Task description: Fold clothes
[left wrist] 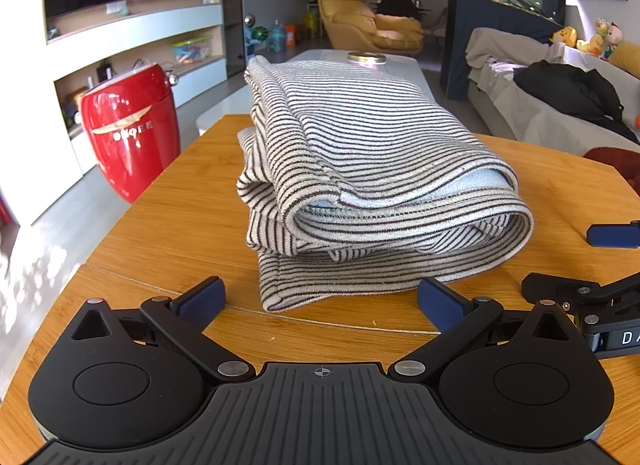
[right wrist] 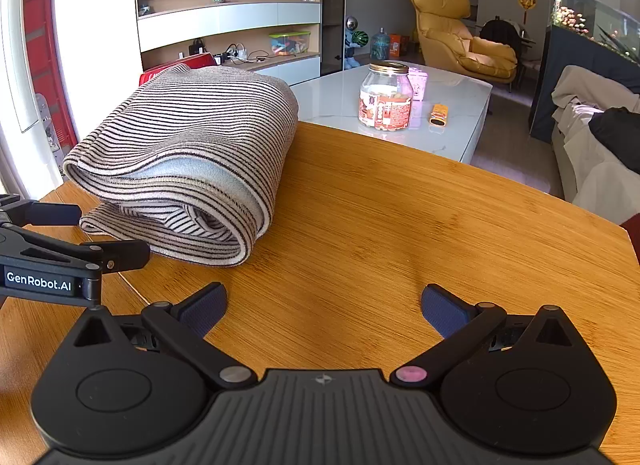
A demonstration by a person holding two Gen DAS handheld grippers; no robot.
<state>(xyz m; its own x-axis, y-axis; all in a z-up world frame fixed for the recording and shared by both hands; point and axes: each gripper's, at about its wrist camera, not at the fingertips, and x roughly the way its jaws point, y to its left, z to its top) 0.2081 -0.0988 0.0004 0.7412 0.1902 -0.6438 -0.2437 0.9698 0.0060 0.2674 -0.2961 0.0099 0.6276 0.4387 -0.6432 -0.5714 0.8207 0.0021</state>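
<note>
Nearest the cameras, the left claw (left wrist: 320, 301) was found spread wide, nothing held between its blue pads, and poised just short of the near hem of the striped garment (left wrist: 360, 169). The right claw (right wrist: 324, 305) was likewise found fully parted and empty, set over bare wood toward the surface's (right wrist: 400, 205) right side, with the garment lying to its left and apart from it.

The garment was observed as a thick, several-layered bundle resting toward the left part of the wooden surface, its rolled fold facing the near edge and its length running away toward the far edge. A loose lower layer was seen to protrude at the near end, slightly out of line with the layers above. A pale lining was visible inside the fold.

It was judged that the folding was at or near its last stage, neither claw being engaged. The next move, if any is required, was judged to call for the protruding lower layer to be tucked or squared, or the bundle to be pressed flat.

Beyond the far edge, a white table (right wrist: 460, 105) bearing a glass jar (right wrist: 386, 95) was noted.
</note>
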